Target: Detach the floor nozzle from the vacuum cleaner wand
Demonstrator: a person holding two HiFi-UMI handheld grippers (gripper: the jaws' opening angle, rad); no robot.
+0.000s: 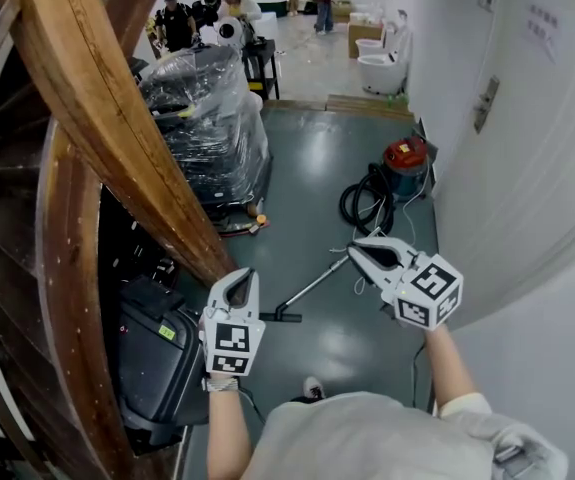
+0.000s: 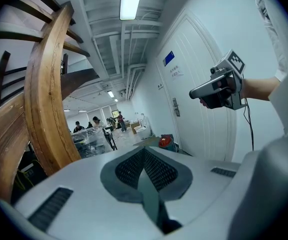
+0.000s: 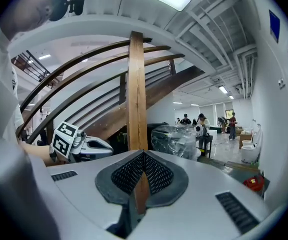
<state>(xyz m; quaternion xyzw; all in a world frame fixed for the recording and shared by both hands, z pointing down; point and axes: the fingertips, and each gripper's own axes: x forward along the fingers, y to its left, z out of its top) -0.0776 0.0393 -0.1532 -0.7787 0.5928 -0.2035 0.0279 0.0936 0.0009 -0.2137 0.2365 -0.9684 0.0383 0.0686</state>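
On the grey floor in the head view, a thin metal wand (image 1: 317, 285) runs from a black floor nozzle (image 1: 281, 317) up toward a coiled black hose (image 1: 367, 203) and a red vacuum cleaner (image 1: 405, 157). My left gripper (image 1: 243, 274) is held in the air to the left of the nozzle, shut and empty. My right gripper (image 1: 357, 250) hovers above the wand's upper end, also shut with nothing in it. The left gripper view shows its closed jaws (image 2: 144, 151), the right gripper (image 2: 216, 86) and the red vacuum (image 2: 165, 141) far off. The right gripper view shows its closed jaws (image 3: 144, 155) and the left gripper (image 3: 81, 146).
A curved wooden stair beam (image 1: 97, 118) fills the left. A plastic-wrapped stack (image 1: 207, 118) stands behind it, and a black case (image 1: 157, 358) lies at lower left. A white wall with a door (image 1: 527, 148) bounds the right. People stand far back.
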